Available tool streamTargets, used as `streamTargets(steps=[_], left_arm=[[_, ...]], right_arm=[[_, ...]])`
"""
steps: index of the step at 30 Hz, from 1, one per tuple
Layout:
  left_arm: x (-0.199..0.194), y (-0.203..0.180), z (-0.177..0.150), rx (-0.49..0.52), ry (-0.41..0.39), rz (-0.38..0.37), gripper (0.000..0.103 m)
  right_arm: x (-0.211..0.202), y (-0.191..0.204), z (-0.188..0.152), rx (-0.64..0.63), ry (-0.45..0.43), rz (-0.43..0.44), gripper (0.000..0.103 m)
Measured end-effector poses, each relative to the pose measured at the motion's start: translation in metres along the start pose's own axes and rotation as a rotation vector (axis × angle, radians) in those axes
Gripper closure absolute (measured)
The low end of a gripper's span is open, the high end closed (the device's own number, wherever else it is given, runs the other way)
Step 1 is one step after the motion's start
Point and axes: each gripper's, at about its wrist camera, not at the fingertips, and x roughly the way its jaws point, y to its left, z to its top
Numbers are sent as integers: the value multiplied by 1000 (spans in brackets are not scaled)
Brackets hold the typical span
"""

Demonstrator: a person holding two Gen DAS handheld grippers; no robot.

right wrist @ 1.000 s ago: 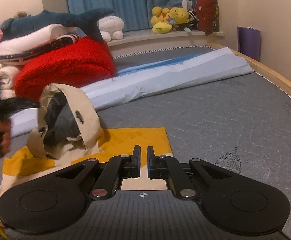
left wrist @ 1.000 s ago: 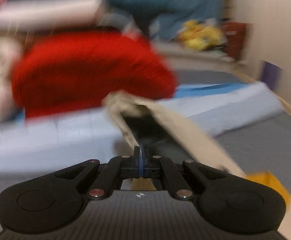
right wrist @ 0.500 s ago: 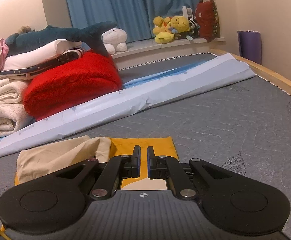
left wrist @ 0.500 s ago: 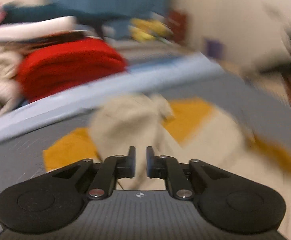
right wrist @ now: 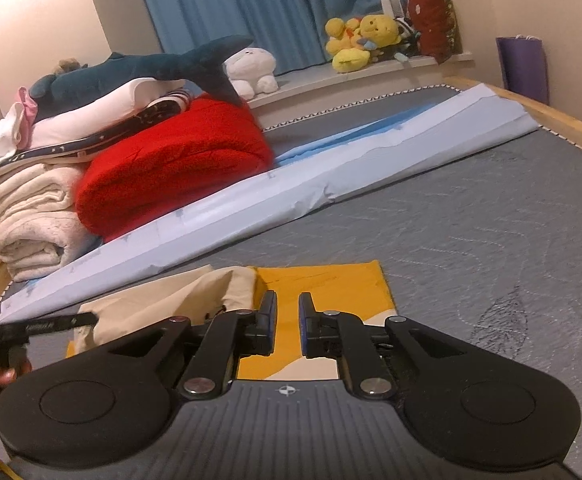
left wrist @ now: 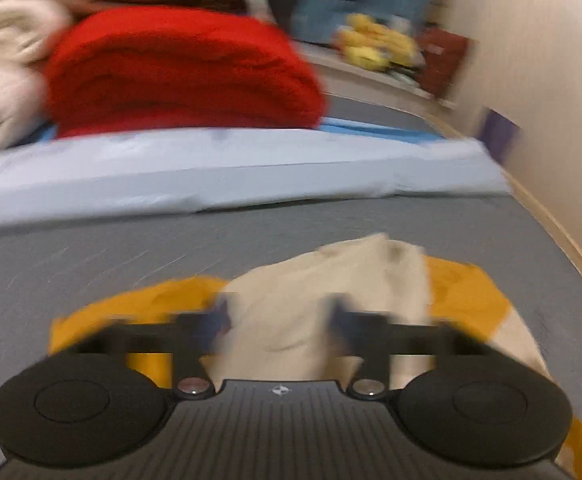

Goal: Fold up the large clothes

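A beige and mustard-yellow garment lies on the grey mattress, its beige hood folded flat over the yellow part. My left gripper is open wide just above the hood, empty; the view is blurred. In the right wrist view the garment lies just beyond my right gripper, which is open a little and holds nothing. The left gripper also shows in the right wrist view at the left edge, over the beige cloth.
A rolled light-blue sheet crosses the mattress behind the garment. A red blanket, cream towels and a plush shark are stacked at the back left. The wooden bed edge runs along the right.
The left gripper let go of the hood, which dropped flat onto the garment, then opened wide. The right gripper stayed in place, slightly open.
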Motion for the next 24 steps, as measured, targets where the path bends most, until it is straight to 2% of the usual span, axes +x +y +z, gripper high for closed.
streamTargets(steps=[1, 2, 4, 6, 8, 9, 11, 12, 13, 14, 15, 16, 17, 18, 19, 21, 22, 23, 24], left_arm=[[-5, -9, 9, 63, -13, -4, 93], [-15, -19, 10, 115, -42, 3, 97], [-37, -43, 26, 207, -113, 19, 97], [-76, -84, 32, 303, -193, 15, 98], [-108, -131, 17, 421, -231, 24, 97], [-114, -151, 3, 450, -220, 19, 97], [-116, -196, -47, 507, -136, -15, 93], [-109, -216, -81, 520, -65, -34, 91], [-100, -228, -109, 516, 12, -61, 86], [-88, -238, -142, 505, 123, -118, 86], [-81, -244, -166, 511, 197, -143, 83], [-80, -246, -179, 524, 221, -137, 83], [-86, -243, -185, 512, 204, -113, 83], [-93, -234, -180, 458, 180, -110, 83], [-103, -217, -168, 354, 153, -112, 80], [-121, -184, -143, 158, 90, -89, 77], [-128, -164, -131, 65, 49, -58, 69], [-130, -149, -121, 2, 18, -25, 58], [-131, -133, -117, -57, -10, 14, 52]], right_arm=[[0, 1, 0, 0, 1, 2, 92], [1, 1, 0, 1, 2, 3, 92], [1, 2, 1, 10, 3, 8, 92], [2, 2, 1, 24, 4, 14, 92], [1, 2, 1, 35, -2, 10, 92], [1, 2, 1, 37, -6, 6, 92], [3, 5, -1, 38, -7, 5, 92], [4, 6, -1, 38, -4, 6, 92], [5, 7, -2, 39, 1, 9, 92], [7, 8, -3, 39, 8, 11, 92], [9, 9, -4, 41, 16, 13, 92], [11, 11, -6, 44, 28, 19, 91], [13, 12, -8, 49, 43, 29, 84], [15, 14, -9, 53, 58, 42, 80], [17, 16, -12, 56, 76, 57, 72], [24, 22, -17, 54, 112, 82, 69], [27, 25, -19, 54, 131, 96, 68], [32, 28, -22, 58, 152, 107, 66], [37, 31, -25, 67, 175, 115, 66]])
